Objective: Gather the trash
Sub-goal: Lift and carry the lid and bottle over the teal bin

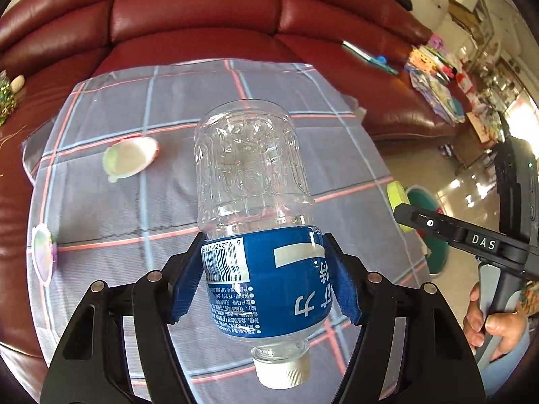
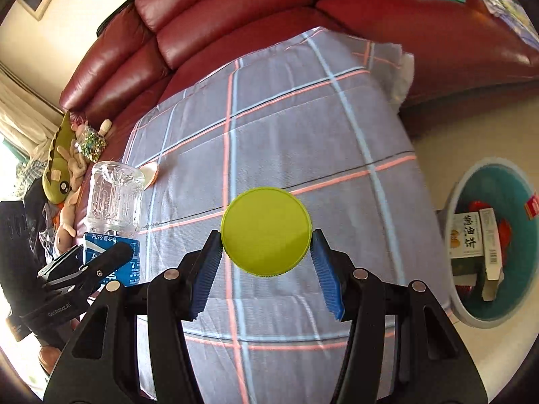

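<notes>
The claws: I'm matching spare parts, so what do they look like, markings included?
Both the left claw and the right claw have black, angular plastic frames with round silver pivot pins and ribbed blue fingers. One side carries white "DAS" lettering; another has small, hard-to-read white print.

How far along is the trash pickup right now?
Done: the bin already holds boxes. In hand: the left gripper clamps the empty bottle, the right gripper clamps the green lid; neither is over the bin yet. Left: a white cup and a foil lid lie on the checked cloth.
</notes>
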The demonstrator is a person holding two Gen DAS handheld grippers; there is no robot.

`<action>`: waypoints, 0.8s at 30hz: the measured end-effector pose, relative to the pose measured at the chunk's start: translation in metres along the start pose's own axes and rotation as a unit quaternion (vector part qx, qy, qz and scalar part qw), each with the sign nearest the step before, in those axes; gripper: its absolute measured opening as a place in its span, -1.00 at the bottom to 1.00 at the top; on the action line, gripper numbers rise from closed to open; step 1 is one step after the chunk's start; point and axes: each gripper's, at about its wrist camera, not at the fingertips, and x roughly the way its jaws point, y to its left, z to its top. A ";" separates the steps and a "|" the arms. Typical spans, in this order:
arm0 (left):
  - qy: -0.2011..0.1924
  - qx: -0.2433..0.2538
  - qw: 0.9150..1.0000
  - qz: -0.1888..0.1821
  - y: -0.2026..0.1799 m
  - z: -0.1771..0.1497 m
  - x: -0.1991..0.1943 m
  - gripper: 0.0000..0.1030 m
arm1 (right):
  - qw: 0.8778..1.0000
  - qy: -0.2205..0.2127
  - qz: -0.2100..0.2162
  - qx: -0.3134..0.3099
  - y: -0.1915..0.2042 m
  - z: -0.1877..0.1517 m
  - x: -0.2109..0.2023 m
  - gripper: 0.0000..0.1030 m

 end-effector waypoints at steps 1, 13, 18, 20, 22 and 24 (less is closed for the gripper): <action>0.004 0.008 1.000 -0.006 -0.013 0.002 0.004 0.33 | 1.000 -0.008 -0.005 0.009 -0.013 -0.001 -0.009 0.01; 0.057 0.140 0.985 -0.083 -0.197 0.007 0.072 0.33 | 0.986 -0.084 -0.057 0.132 -0.182 -0.022 -0.107 0.01; 0.088 0.168 0.977 -0.094 -0.249 0.007 0.107 0.33 | 0.982 -0.082 -0.056 0.163 -0.223 -0.031 -0.112 0.01; 0.100 0.176 0.974 -0.099 -0.268 0.006 0.121 0.33 | 0.980 -0.082 -0.054 0.172 -0.235 -0.033 -0.113 0.01; 0.109 0.185 0.971 -0.102 -0.283 0.004 0.132 0.33 | 0.979 -0.080 -0.056 0.178 -0.245 -0.034 -0.115 0.01; 0.119 0.193 0.968 -0.103 -0.296 0.003 0.146 0.33 | 0.978 -0.079 -0.056 0.186 -0.255 -0.035 -0.116 0.01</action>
